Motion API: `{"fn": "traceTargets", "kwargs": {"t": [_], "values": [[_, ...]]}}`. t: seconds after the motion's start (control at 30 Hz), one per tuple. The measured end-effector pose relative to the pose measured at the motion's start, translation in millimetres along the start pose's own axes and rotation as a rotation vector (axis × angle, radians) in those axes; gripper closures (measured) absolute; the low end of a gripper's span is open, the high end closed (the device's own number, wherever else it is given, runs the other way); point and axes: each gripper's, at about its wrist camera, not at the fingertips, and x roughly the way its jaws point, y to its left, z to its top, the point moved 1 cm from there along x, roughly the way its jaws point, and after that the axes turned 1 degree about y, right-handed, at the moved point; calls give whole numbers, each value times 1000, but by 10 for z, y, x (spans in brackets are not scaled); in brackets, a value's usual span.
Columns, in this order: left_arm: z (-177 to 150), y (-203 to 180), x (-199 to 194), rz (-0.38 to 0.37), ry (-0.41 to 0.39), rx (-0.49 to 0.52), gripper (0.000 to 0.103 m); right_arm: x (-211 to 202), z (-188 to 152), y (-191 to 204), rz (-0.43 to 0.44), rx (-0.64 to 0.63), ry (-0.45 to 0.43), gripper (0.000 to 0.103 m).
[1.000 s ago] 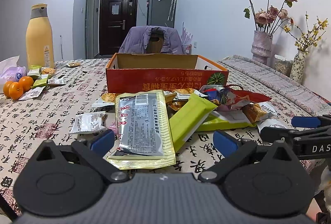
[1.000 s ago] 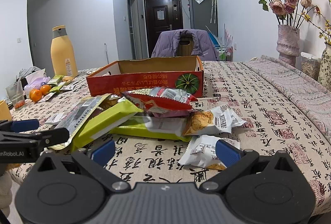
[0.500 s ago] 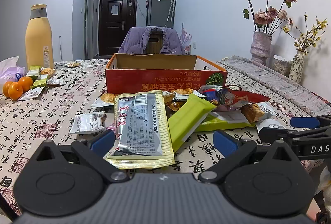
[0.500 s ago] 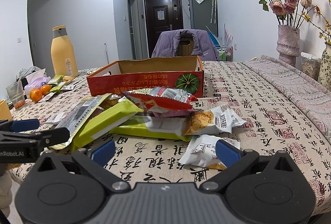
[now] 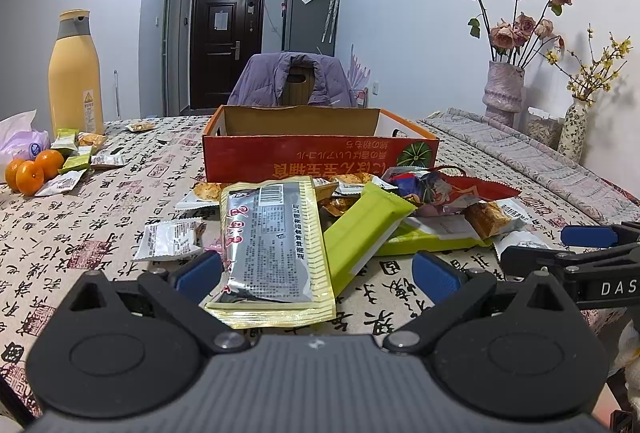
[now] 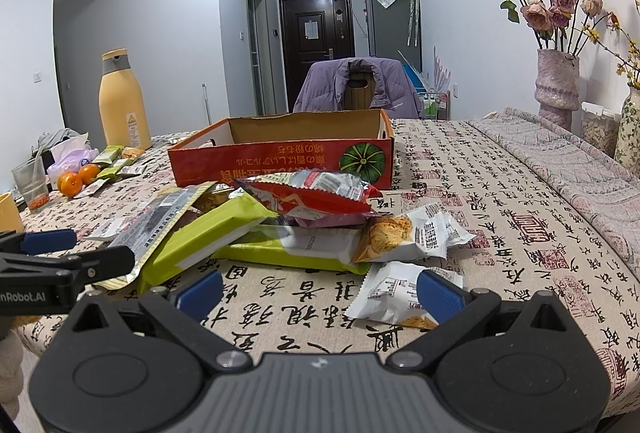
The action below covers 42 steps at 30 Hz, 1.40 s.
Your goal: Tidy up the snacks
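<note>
- A table [image 5: 100,217] covered by a cloth printed with black and red calligraphy fills both views.
- The left gripper [image 5: 316,273] sits low at the near edge, its 2 blue-padded jaws spread wide and holding nothing.
- Between those jaws lies the near end of a silver packet with a yellow border [image 5: 272,245], flat on the cloth, barcode at its far end. Whether a pad touches it cannot be told.
- Just to its right, a lime-green bar packet [image 5: 364,229] lies diagonally, resting on a second flat green packet [image 6: 296,249].
- Beyond them sits a crumpled red snack bag [image 6: 312,195], on top of the pile.
- The right gripper [image 6: 320,293] is also low at the table edge, jaws spread wide and empty.
- A small white wrapped biscuit [image 6: 392,293] lies at the right gripper's right pad; contact cannot be judged. A second white biscuit packet [image 6: 412,233] lies just beyond it.
- Behind the pile stands an open red cardboard box [image 5: 320,157] with a green pumpkin picture. Its inside floor is hidden.
- Far left on the table: a tall yellow bottle [image 5: 74,73], 3 oranges [image 5: 32,171] and a few more small snack packets [image 5: 76,161].
- On the right, a vase of dried roses [image 5: 504,93] stands by the wall.
- A chair draped with a purple jacket [image 5: 296,81] stands behind the table.
- Each gripper appears at the edge of the other's view.
</note>
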Motion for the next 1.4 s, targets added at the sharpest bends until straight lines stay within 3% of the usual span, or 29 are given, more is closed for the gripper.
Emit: {"fn": "traceTargets", "kwargs": {"t": [0.77,1.0,1.27,1.4], "values": [[40,-4,26,6,-2,-3,0,22,-2,-35,1,1,4,0],[33,28,98,14,3,-8,0,111,2,-148,-44,-17,-3,0],[18,46,169,24,18,-15,0,352,-49,-329,-116,-28,27,5],[11,51,189,32,25,-17,0,472,-91,-402,-129,-24,36,13]]}}
